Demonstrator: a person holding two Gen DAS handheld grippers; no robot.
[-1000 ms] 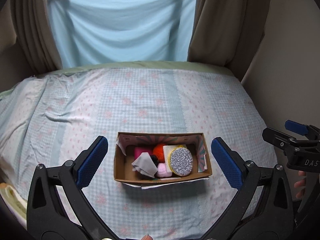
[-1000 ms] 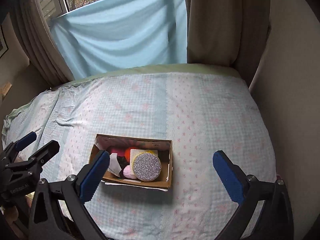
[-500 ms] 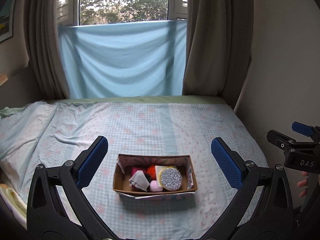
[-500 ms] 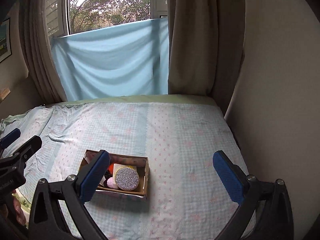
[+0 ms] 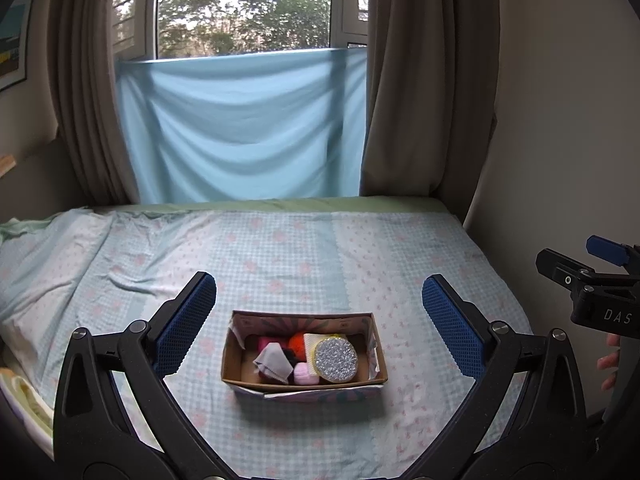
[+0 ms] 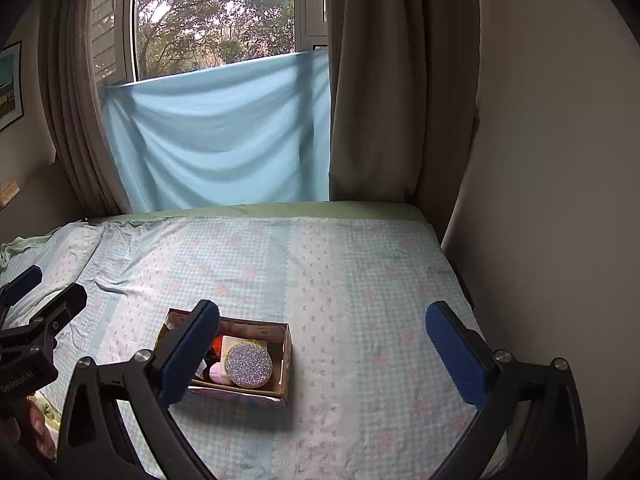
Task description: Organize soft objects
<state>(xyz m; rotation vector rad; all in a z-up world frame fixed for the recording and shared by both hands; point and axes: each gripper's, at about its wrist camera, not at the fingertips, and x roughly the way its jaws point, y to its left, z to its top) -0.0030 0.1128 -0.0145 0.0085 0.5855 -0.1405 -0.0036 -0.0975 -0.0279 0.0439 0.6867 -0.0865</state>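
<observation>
A brown cardboard box sits on the bed and holds several soft objects: a round silver glitter pad, a grey cloth, a pink piece and an orange ball. My left gripper is open and empty, held back from the box, which lies between its fingers in view. My right gripper is open and empty, to the right of the box. The glitter pad shows there too.
The bed has a pale blue checked sheet with pink flowers. A wall runs along its right side. Brown curtains and a blue cloth hang below the window at the far end.
Both grippers have pulled back and tilted up. The box now looks smaller and lower in view, and the window shows. Both stay open.
</observation>
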